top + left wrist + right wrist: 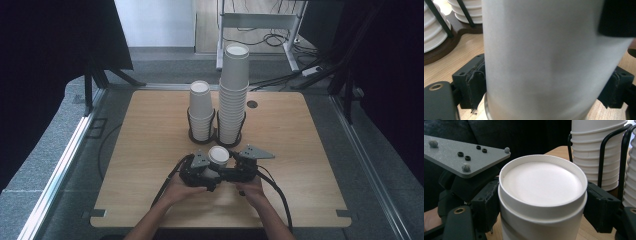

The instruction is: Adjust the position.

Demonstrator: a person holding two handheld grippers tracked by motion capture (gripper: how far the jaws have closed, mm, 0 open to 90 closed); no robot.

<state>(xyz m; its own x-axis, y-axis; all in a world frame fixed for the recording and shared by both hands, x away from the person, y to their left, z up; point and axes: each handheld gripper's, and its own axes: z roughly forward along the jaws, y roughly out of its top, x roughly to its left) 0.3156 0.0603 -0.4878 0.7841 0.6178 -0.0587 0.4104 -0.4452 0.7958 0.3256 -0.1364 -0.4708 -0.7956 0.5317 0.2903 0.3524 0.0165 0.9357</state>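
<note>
Upside-down white paper cups (218, 155), nested, with a step between two of them, stand between both grippers at the table's front middle. My left gripper (210, 172) comes in from the left. In the left gripper view its pads (477, 85) sit against both sides of the cup wall (546, 55). My right gripper (227, 167) comes in from the right. Its pads (487, 205) press the cups (541, 182) just under the upturned base. The left gripper's grey plate (461, 152) lies beyond the cups.
Behind the grippers a black wire holder (200, 139) carries a short stack of upside-down cups (201, 110) and a taller stack (234, 90). The wooden table (300, 150) has bare room on both sides. A person's hands (180, 192) reach in from the front edge.
</note>
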